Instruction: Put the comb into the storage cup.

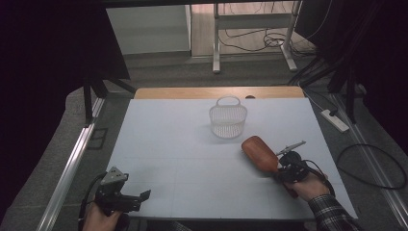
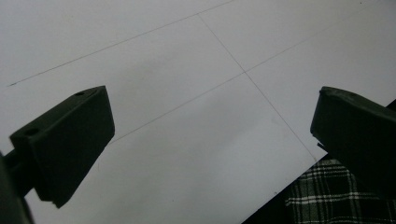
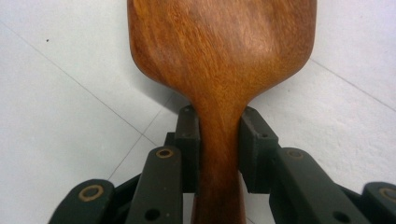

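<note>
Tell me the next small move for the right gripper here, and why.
Probably lift the wooden spatula off the table: the right gripper has its jaws pressed on the handle, and the white basket sits just beyond, apart from it.

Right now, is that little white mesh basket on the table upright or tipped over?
Upright. The white mesh basket stands on its base with its open rim facing up and its handle at the far side.

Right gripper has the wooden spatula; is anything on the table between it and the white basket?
Nothing visible. The right gripper is shut on the neck of the wooden spatula, and only bare table lies between its blade and the white basket. The left gripper is open, off at the near left edge.
</note>
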`<act>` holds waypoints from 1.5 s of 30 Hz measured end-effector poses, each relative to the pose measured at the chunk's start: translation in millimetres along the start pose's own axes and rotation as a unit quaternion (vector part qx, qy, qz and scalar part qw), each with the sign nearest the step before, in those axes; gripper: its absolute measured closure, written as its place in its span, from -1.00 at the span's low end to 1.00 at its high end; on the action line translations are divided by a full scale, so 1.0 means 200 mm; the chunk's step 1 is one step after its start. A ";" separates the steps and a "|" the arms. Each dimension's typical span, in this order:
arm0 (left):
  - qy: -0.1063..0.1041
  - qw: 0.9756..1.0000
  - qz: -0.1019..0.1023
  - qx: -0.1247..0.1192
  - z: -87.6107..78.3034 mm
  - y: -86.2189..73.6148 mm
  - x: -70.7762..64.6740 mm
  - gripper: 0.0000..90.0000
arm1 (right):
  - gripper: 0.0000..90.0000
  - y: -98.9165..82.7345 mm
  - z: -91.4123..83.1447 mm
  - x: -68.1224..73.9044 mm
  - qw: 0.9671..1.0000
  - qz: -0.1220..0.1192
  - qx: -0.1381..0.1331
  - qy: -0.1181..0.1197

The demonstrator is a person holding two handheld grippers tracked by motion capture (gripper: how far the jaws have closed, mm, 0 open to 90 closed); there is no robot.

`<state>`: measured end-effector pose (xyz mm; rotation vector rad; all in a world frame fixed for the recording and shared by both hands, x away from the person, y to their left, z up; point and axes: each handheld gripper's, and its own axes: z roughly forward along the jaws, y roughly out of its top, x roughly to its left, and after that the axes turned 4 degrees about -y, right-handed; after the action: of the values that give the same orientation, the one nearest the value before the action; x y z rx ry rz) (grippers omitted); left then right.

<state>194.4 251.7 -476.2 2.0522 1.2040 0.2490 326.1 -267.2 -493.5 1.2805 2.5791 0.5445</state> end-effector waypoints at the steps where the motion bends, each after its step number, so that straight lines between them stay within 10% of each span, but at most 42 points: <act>1: -0.001 1.000 0.000 0.000 0.00 0.00 0.00 -1.00 | 0.60 0.00 -0.01 0.01 1.000 -0.003 -0.004 -0.005; 26: -0.035 0.999 0.039 -0.003 0.04 0.07 -0.02 -1.00 | 0.60 -0.01 -0.11 0.02 0.997 -0.008 -0.072 -0.014; 45: -0.062 0.997 0.048 -0.020 0.17 0.29 -0.05 -1.00 | 0.60 0.00 -0.21 0.04 0.992 -0.011 -0.127 -0.005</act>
<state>245.8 209.5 -459.0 2.0611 1.0194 0.1873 306.3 -269.8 -456.5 1.1644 2.4167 0.8289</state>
